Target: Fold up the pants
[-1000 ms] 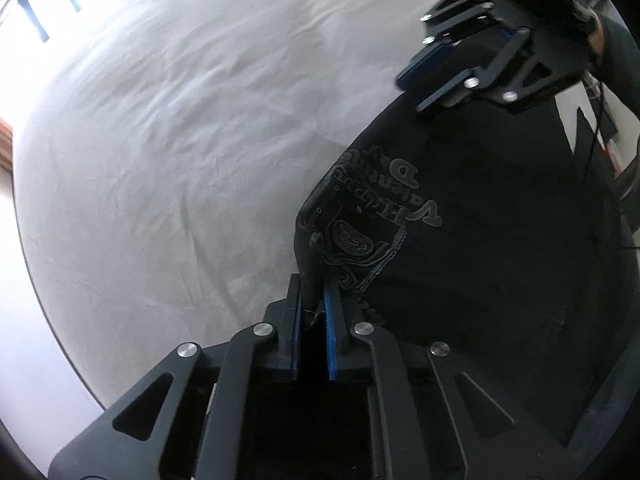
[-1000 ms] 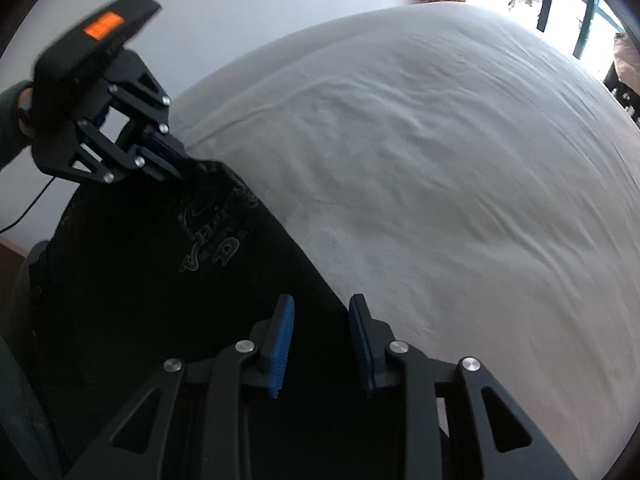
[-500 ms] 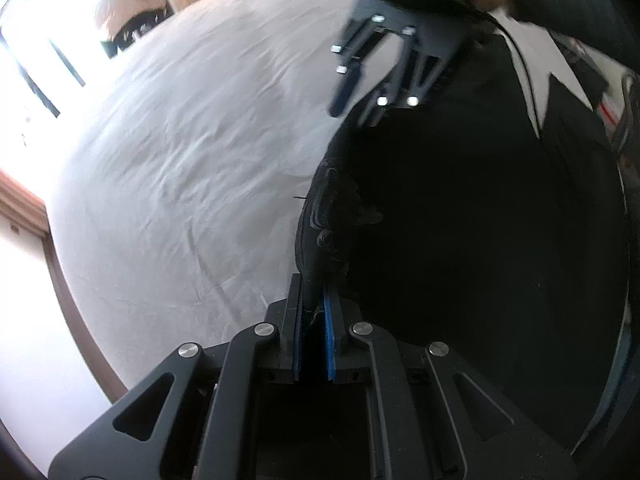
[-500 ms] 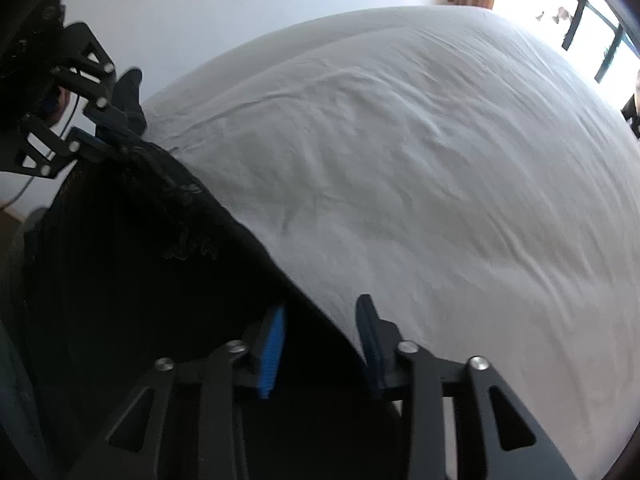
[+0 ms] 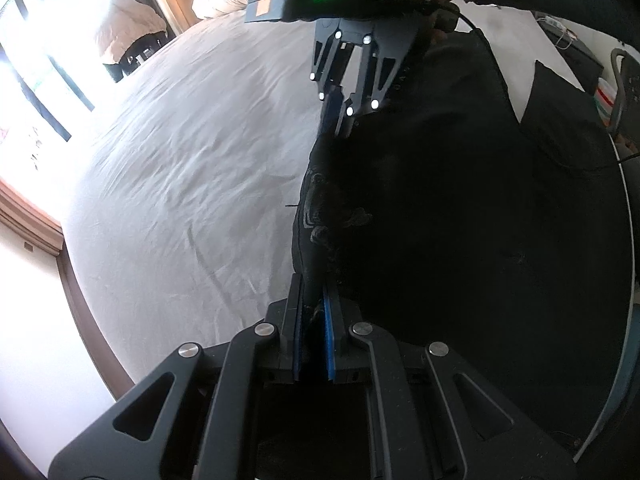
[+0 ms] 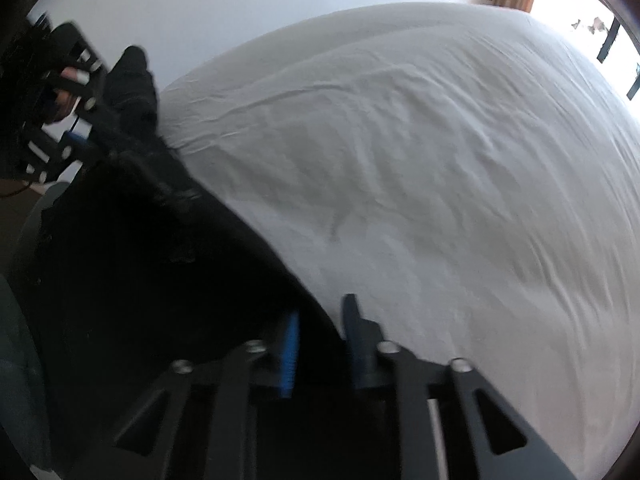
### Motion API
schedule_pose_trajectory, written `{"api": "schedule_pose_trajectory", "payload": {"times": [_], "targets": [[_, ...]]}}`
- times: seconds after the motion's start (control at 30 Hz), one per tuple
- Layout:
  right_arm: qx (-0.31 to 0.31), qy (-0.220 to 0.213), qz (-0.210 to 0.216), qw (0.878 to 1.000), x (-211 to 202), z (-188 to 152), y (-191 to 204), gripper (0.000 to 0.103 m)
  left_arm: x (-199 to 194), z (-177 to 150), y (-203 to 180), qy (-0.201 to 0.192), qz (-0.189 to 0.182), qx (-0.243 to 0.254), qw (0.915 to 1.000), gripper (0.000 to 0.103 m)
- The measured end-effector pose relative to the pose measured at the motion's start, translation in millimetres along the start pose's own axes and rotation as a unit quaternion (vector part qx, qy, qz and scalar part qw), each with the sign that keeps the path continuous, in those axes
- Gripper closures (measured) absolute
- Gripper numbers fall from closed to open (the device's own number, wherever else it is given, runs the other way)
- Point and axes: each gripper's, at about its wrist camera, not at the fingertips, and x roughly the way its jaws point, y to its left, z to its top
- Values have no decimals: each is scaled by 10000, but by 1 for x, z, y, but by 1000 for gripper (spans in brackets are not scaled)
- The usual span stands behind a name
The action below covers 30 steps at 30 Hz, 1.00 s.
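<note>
Fingers (image 5: 329, 336): L gripper (image 5: 312, 300) clamps pants (image 5: 440, 220); R gripper (image 6: 320, 320) just narrowing round hem.

Cloth, matt plastic and bright metal

We saw pants (image 5: 440, 208) of black matt cloth bearing a faint grey print, a bed (image 6: 400, 160) under creased, dull white cloth, and each gripper, left (image 5: 311, 320) and right (image 6: 318, 344), in matt black plastic with shiny metal screws and ribbed blue pads (image 6: 290, 356).
</note>
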Motion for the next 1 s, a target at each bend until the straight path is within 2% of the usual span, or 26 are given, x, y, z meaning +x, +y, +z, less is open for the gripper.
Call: {"api": "schedule_pose_trajectory", "payload": {"times": [0.03,0.13,0.33,0.5,0.77,1.0], "targets": [[-40,-7,-34,10000,-1,0,3,94,-1,1,-1,-13,28,-3,10000,96],[-96,-105,-203,9997,-12,-3,12,97,0,1,-2,4,94,-33,10000,96],[-113,-367,-696,9968,-36,-18,41,100,-2,4,1,-32,210,-305,9993,96],[-264,-517,-1038,9929,-49,-30,73,100,-17,0,-13,-133,238,-372,9989,96],[-331,-711,-1085,9910,-60,-64,146,100,-35,-24,-60,-36,13,-405,9992,96],[-214,-769,-1070,9911,-50,-84,202,100,-45,-43,-100,-36,-233,-494,9985,96]]}}
